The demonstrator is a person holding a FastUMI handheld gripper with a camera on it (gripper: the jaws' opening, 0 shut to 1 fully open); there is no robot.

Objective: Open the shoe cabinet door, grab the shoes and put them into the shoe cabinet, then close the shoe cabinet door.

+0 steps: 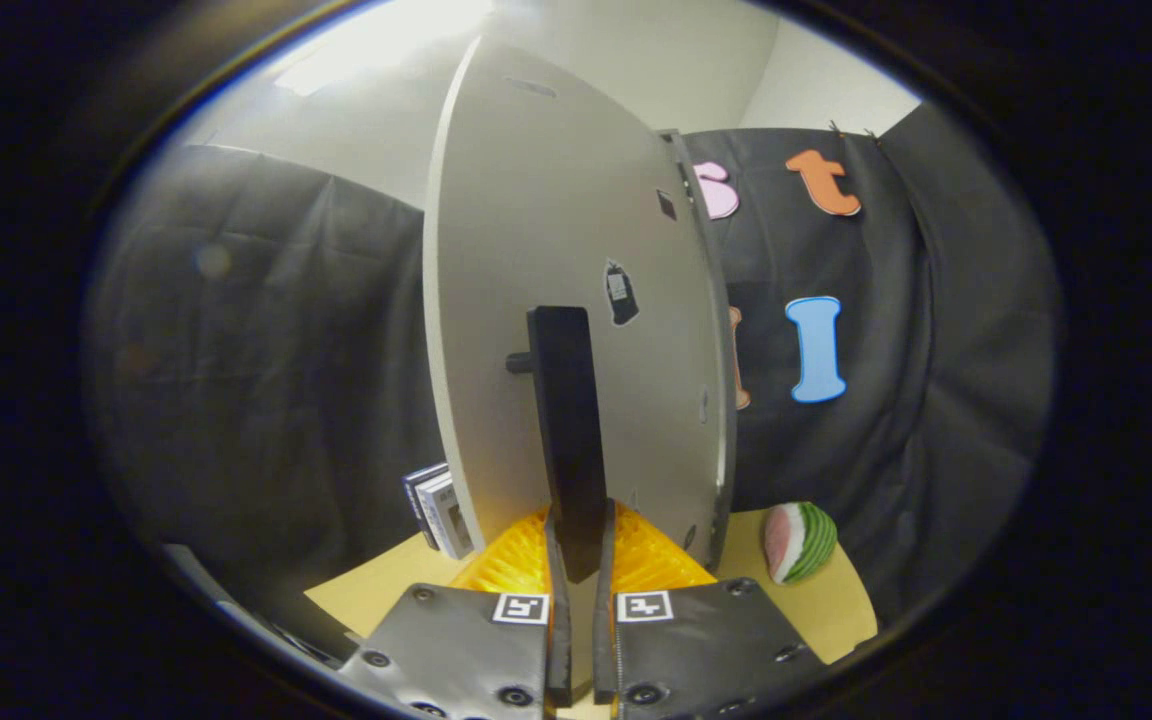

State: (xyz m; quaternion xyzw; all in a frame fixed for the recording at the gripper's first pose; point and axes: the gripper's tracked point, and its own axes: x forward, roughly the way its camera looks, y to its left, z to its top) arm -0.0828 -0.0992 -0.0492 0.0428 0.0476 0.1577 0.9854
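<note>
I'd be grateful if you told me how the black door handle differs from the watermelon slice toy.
The door handle is a long black upright bar fixed to the cabinet door; the watermelon slice toy is short, rounded, red and green-striped, lying loose on the tabletop. The gripper clamps the handle's lower end; the toy lies off to the side, untouched.

cabinet door (pixel 556 250): 1 | door handle (pixel 568 420): 1 | watermelon toy (pixel 799 541): 1
</note>
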